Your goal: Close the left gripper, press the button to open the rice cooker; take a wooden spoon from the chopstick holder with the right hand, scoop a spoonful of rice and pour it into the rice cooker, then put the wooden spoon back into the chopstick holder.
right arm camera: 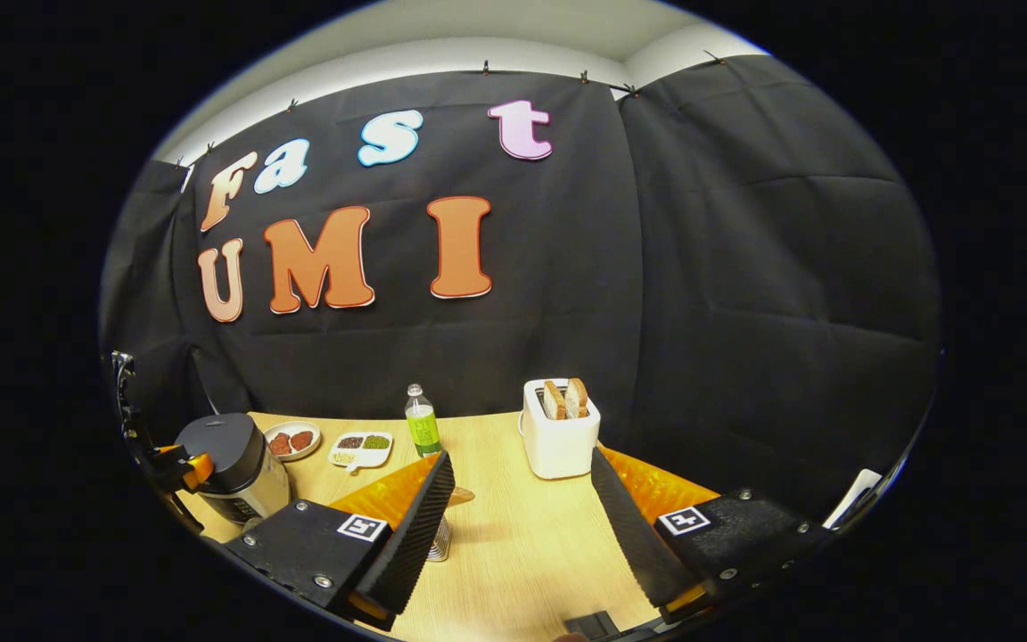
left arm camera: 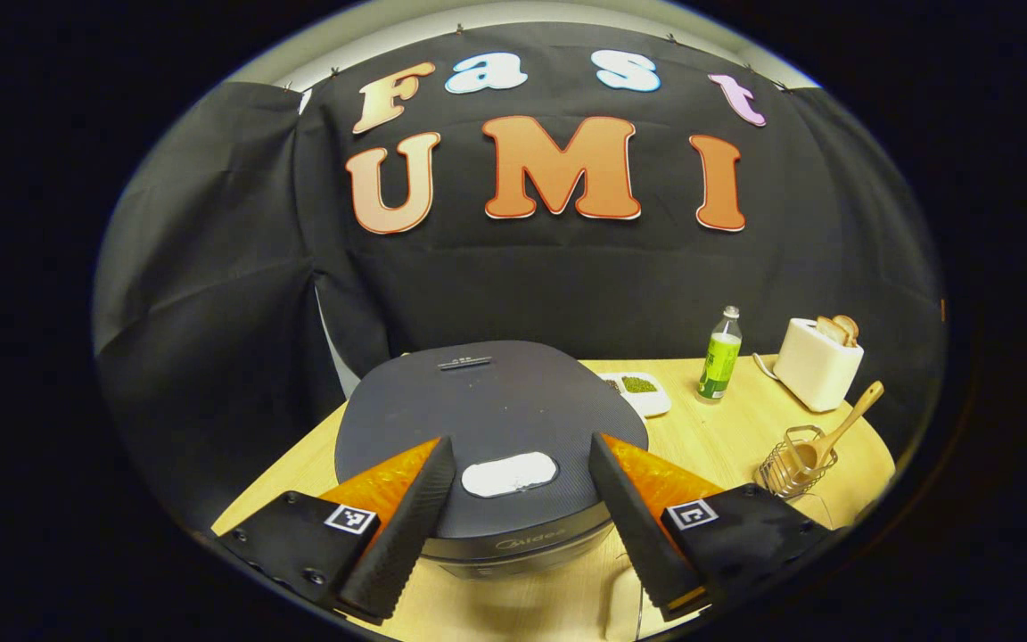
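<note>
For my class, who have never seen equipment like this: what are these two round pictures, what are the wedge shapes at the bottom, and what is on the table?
No robot arm here: a person holds a pair of tongs in each hand, and a small camera rides on each pair, looking forward along its two fingers. Those wedges are the fingers.

The left gripper view shows the left tongs open, holding nothing, poised over the closed rice cooker and its pale button. To the side stand a wire chopstick holder with a wooden spoon in it, a green bottle, a white toaster with bread and a white dish of grains.

The right gripper view shows the right tongs, also open and empty, above the wooden table, looking at the same things from farther right.
</note>
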`<move>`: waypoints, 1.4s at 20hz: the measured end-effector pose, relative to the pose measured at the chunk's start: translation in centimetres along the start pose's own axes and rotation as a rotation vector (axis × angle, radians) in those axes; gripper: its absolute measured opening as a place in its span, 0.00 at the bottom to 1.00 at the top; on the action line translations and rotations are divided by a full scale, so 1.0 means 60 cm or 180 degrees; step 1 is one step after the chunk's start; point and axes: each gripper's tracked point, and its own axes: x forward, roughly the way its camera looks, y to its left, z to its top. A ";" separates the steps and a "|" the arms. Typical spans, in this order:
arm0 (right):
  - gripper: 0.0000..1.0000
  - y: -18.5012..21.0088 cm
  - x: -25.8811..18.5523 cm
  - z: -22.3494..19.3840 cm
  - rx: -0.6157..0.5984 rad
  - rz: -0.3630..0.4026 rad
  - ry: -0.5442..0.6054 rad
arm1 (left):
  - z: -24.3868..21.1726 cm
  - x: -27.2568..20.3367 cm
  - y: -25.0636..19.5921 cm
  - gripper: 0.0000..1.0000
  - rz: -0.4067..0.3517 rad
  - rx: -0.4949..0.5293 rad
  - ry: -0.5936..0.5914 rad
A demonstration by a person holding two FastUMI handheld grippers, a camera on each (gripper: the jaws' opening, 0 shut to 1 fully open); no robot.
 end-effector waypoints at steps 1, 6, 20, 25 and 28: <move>0.95 -0.002 -0.001 0.004 0.0004 -0.0009 -0.0020 | 0.000 -0.002 0.002 1.00 0.0001 -0.0048 0.0043; 0.95 -0.015 -0.004 0.032 0.0008 -0.0040 -0.0105 | 0.061 -0.026 0.027 0.96 0.0057 -0.0158 -0.0005; 0.95 -0.007 -0.041 0.149 -0.0193 0.0075 -0.0393 | 0.439 -0.247 0.101 1.00 0.0206 -0.0074 -0.1070; 0.95 -0.008 -0.047 0.164 -0.0193 0.0149 -0.0461 | 0.455 -0.281 0.087 1.00 0.0124 -0.0168 -0.1154; 0.95 -0.015 -0.047 0.163 -0.0206 0.0142 -0.0476 | 0.458 -0.284 0.090 1.00 0.0220 -0.0157 -0.1234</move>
